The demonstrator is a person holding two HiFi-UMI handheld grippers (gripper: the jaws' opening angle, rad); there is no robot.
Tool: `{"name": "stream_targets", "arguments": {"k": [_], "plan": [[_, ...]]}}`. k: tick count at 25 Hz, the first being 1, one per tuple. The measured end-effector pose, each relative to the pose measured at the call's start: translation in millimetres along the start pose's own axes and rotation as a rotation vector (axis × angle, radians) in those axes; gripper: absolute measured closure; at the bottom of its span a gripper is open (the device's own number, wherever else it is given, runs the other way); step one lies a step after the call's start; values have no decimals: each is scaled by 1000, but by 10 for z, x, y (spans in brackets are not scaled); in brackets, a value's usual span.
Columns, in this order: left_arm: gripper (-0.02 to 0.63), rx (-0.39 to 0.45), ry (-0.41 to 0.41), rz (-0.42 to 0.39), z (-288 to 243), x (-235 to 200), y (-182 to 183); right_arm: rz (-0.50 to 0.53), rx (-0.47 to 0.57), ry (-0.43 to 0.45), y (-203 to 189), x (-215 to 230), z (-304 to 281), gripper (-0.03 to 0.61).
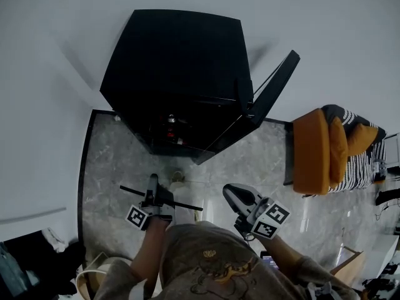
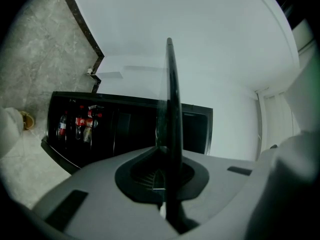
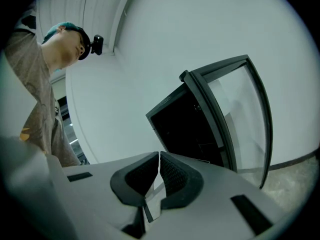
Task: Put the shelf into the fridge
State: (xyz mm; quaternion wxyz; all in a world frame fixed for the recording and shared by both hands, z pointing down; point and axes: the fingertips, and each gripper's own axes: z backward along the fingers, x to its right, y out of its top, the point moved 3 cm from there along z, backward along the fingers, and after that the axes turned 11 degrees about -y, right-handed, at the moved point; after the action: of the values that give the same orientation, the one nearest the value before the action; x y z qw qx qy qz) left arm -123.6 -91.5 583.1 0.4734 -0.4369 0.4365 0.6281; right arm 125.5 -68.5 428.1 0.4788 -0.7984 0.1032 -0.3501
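Observation:
The black fridge (image 1: pixel 181 61) stands against the white wall with its glass door (image 1: pixel 272 86) swung open to the right. Bottles (image 2: pixel 82 121) sit inside at its lower left. My left gripper (image 1: pixel 152 189) is shut on the shelf (image 1: pixel 187 205), a clear glass pane with a dark edge, held low in front of the fridge. In the left gripper view the shelf (image 2: pixel 170 109) runs edge-on up from between the jaws. My right gripper (image 1: pixel 230 192) hangs to the shelf's right, shut and empty, apart from it. The right gripper (image 3: pixel 159 159) faces the fridge (image 3: pixel 190 124) and its door (image 3: pixel 240 114).
An orange armchair (image 1: pixel 325 149) with a striped cushion stands at the right. The marble floor (image 1: pixel 112 167) has a dark border along the wall. A small tan object (image 1: pixel 178 177) lies on the floor before the fridge. Clutter sits at the bottom left.

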Motion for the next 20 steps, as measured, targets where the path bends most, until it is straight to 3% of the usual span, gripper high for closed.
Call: {"name": "stream_targets", "arguments": {"k": [20], "plan": [[598, 45, 31, -5, -253, -764, 117, -5, -57, 5, -134, 173, -245, 554]]}}
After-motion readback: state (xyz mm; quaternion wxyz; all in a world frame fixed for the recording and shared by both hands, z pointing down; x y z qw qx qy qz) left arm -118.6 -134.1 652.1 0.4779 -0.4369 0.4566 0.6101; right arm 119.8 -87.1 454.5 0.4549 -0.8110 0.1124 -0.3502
